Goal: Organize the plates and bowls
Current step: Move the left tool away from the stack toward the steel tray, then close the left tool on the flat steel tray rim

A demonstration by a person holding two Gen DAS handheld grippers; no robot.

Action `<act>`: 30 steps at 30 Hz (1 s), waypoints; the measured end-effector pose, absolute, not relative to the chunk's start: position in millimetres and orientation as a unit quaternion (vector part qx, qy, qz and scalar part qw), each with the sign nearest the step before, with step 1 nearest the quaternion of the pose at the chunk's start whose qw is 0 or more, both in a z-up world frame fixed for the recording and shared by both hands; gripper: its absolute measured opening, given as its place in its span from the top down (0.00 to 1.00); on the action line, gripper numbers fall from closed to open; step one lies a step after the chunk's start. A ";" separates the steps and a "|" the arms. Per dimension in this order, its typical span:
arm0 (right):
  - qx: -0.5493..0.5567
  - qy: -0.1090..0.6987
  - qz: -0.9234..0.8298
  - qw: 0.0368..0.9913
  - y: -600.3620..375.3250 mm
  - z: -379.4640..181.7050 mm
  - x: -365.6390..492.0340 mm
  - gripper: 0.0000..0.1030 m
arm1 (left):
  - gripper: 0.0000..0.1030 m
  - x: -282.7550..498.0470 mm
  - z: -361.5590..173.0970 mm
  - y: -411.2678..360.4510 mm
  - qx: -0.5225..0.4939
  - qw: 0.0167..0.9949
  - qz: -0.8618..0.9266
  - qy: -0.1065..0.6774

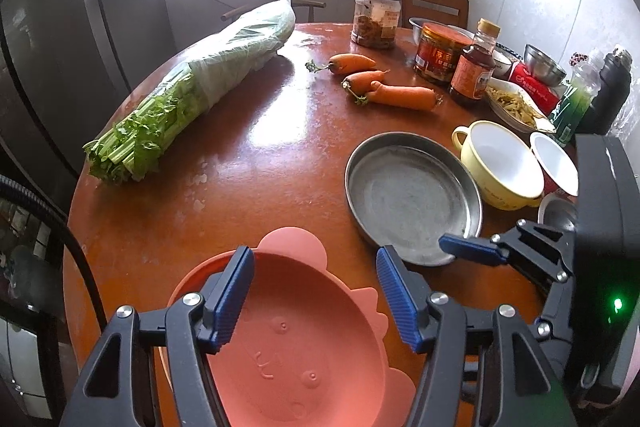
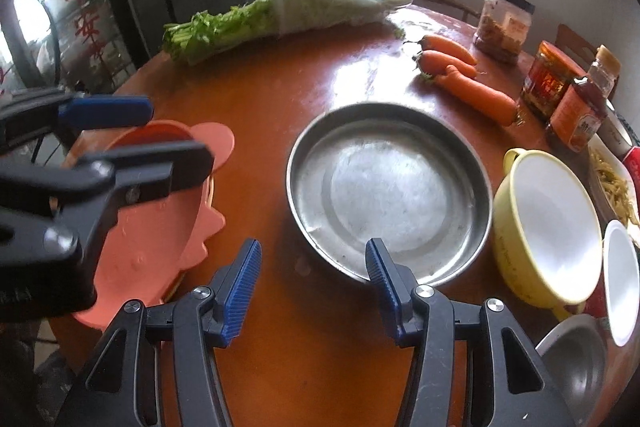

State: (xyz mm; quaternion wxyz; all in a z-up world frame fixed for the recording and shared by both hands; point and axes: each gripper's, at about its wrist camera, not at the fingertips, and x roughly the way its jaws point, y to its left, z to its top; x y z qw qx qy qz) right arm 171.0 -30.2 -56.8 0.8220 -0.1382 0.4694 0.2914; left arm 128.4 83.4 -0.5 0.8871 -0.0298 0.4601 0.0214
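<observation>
A pink silicone plate (image 1: 296,339) with ear-shaped tabs lies at the table's near edge; my left gripper (image 1: 316,283) hangs open over it, jaws wide apart, holding nothing. It also shows in the right wrist view (image 2: 156,227). A round steel plate (image 1: 408,199) (image 2: 388,191) lies mid-table. My right gripper (image 2: 314,271) is open and empty just in front of its near rim. A yellow bowl with white inside (image 1: 500,163) (image 2: 548,231), a small white bowl (image 1: 556,163) (image 2: 622,279) and a small steel bowl (image 2: 576,359) sit to the right.
On the round brown table (image 1: 248,163): bagged celery (image 1: 192,87), three carrots (image 1: 384,83), jars and a sauce bottle (image 1: 474,67), a dish of noodles (image 1: 516,103), a steel bowl (image 1: 544,63), bottles at the far right. A fridge stands at left.
</observation>
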 end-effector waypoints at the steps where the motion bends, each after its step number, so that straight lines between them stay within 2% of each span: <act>1: -0.137 0.471 0.293 0.821 -31.1 -56.5 169.5 0.46 | 0.39 128.3 -0.6 82.2 -0.030 0.887 0.020 0.460; 23: -0.150 0.482 0.303 0.808 -75.6 -45.1 65.8 0.46 | 0.39 117.1 -5.8 26.8 0.019 0.884 -0.039 0.466; 30: -0.089 0.449 0.249 0.853 -110.9 -22.8 51.3 0.46 | 0.39 126.7 -15.2 9.2 0.046 0.879 -0.058 0.471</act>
